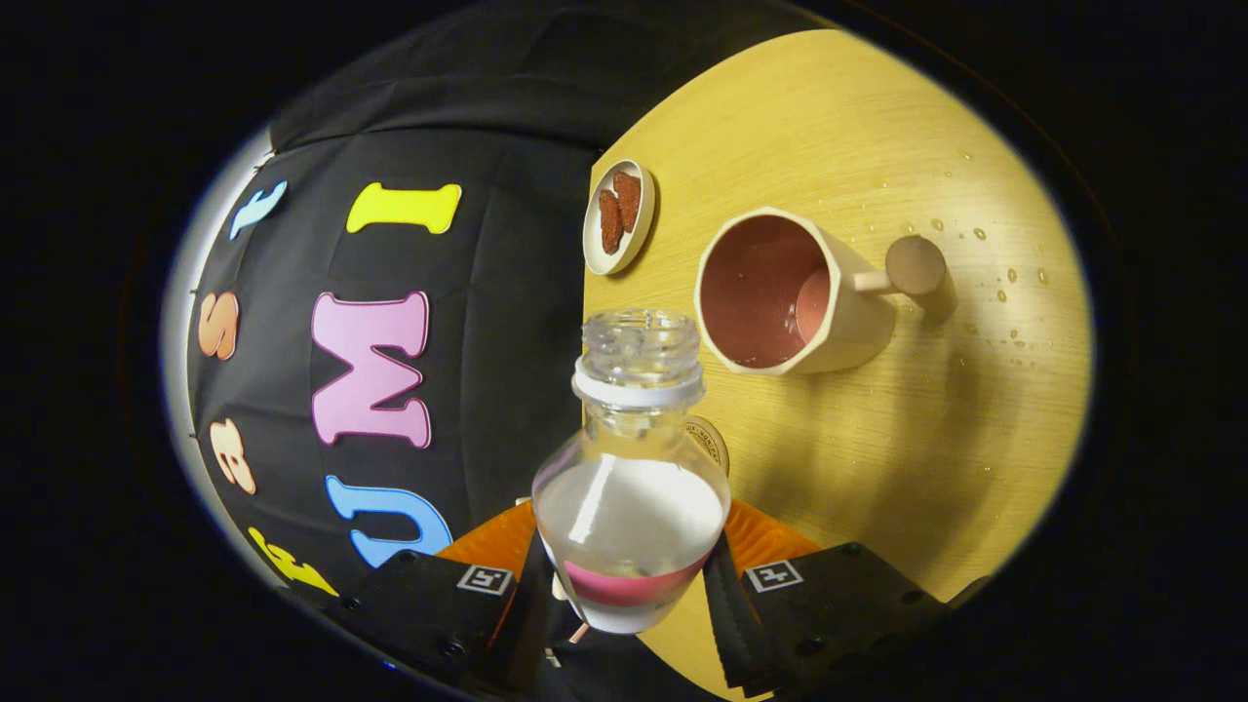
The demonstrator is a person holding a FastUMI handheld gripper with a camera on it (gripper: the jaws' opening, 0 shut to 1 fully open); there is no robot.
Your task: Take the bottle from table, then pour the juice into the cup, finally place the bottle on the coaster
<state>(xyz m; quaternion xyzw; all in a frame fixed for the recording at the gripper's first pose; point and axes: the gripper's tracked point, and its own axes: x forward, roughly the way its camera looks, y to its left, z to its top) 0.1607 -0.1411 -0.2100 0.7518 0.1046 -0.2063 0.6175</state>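
A: My claw (629, 585) grips the clear plastic bottle (632, 487) low on its round belly, both fingers pressing.

B: Handling?

A: Light, smooth, likely slippery; open threaded neck. Held tipped over the worktop's edge, near the faceted ceramic cup (780, 292).

B: Coaster?

A: Round coaster (710, 441) just behind the bottle.

Fisheye cam rides gripper (629, 585), rolled sideways, close over table (877, 439) (wall alongside).

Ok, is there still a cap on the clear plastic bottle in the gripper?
No: the clear plastic bottle, clamped between the gripper fingers, shows an open threaded mouth.
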